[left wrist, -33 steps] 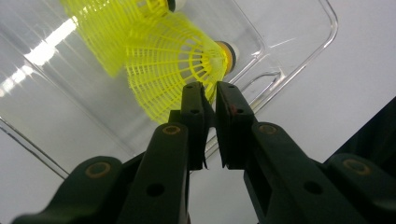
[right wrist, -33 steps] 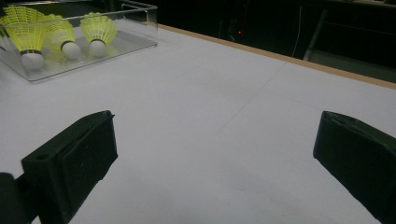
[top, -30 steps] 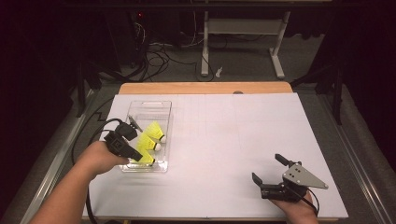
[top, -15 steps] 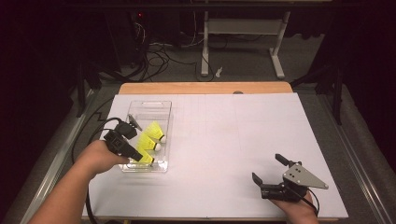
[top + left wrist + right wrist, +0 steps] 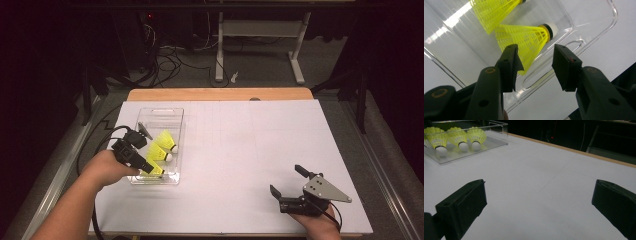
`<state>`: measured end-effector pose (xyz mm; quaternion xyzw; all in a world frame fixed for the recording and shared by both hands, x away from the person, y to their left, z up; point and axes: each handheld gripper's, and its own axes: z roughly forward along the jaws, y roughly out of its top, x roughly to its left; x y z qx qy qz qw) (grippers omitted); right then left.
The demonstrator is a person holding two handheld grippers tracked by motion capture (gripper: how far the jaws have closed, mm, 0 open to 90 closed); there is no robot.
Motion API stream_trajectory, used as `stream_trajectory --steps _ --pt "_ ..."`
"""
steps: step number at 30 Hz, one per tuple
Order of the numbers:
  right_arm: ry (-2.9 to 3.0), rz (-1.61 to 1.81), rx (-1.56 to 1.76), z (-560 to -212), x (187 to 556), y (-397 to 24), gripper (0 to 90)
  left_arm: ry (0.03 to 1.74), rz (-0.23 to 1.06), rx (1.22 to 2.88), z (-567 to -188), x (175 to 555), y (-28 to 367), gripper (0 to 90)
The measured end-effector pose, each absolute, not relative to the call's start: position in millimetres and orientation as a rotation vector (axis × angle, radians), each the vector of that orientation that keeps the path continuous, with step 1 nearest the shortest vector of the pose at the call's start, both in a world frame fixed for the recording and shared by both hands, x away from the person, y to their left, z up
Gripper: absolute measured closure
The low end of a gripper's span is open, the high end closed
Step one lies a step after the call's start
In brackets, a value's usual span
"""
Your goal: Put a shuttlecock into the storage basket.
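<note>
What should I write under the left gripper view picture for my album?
Left gripper, jaws just opening, above yellow shuttlecocks in a clear tray.

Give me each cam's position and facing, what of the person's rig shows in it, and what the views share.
High view: above the person's side, looking forward and down on the table; both forearms, left gripper, right gripper.
Left gripper view: rides the left gripper, looks down into the clear tray at a yellow shuttlecock; its jaws, just opening, stand clear of it.
Right gripper view: rides the right gripper, low over the table, facing the tray; jaws wide.
Shared: tray and shuttlecocks in all three.
</note>
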<state>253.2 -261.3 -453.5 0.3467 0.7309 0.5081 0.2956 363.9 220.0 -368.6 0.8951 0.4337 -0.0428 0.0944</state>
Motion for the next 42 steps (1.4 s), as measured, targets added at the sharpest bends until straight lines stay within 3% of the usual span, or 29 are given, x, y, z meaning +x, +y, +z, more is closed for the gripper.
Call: stream_trajectory --steps 28,42 --pt "1.938 1.359 0.923 -453 253 -262 0.3 1.354 -0.067 2.659 -357 366 216 30.4" --pt "1.944 1.356 0.919 -453 253 -261 0.3 1.362 -0.054 2.666 -362 369 210 0.6"
